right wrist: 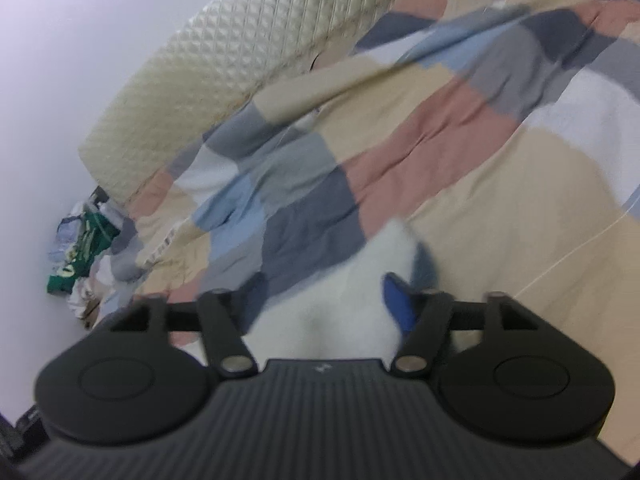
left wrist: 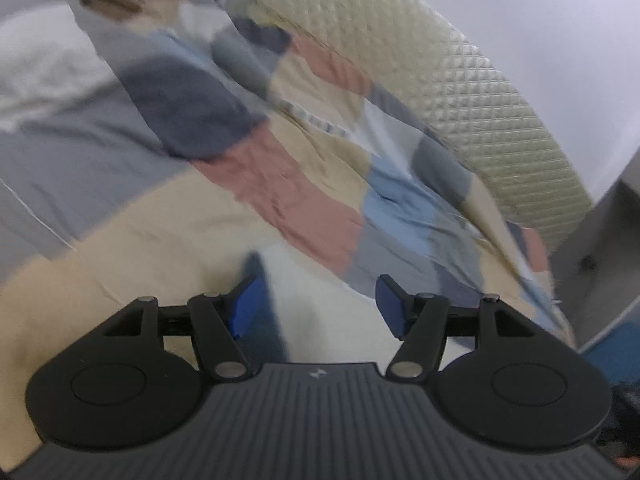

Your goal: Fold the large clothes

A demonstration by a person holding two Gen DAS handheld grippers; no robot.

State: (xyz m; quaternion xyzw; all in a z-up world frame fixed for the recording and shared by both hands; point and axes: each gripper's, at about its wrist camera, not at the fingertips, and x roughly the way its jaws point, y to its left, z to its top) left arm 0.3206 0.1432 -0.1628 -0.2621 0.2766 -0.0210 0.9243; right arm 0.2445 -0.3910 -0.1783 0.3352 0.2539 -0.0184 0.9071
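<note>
A white garment (left wrist: 44, 68) lies at the left on a bed with a patchwork cover (left wrist: 280, 168) of beige, pink, blue and grey squares. My left gripper (left wrist: 316, 304) is open and empty, its blue pads (left wrist: 246, 304) wide apart just above the cover. In the right wrist view white cloth (right wrist: 340, 300) lies between the fingers of my right gripper (right wrist: 320, 304) and hides the left pad; the right blue pad (right wrist: 396, 304) shows beside it. The jaws stand wide apart around the cloth. The patchwork cover (right wrist: 400, 140) spreads beyond.
A cream quilted headboard (left wrist: 460, 92) runs along the far edge of the bed, also in the right wrist view (right wrist: 224, 64). A heap of green and white clothes (right wrist: 80, 248) lies by the wall. A grey cabinet (left wrist: 592, 260) stands at the right.
</note>
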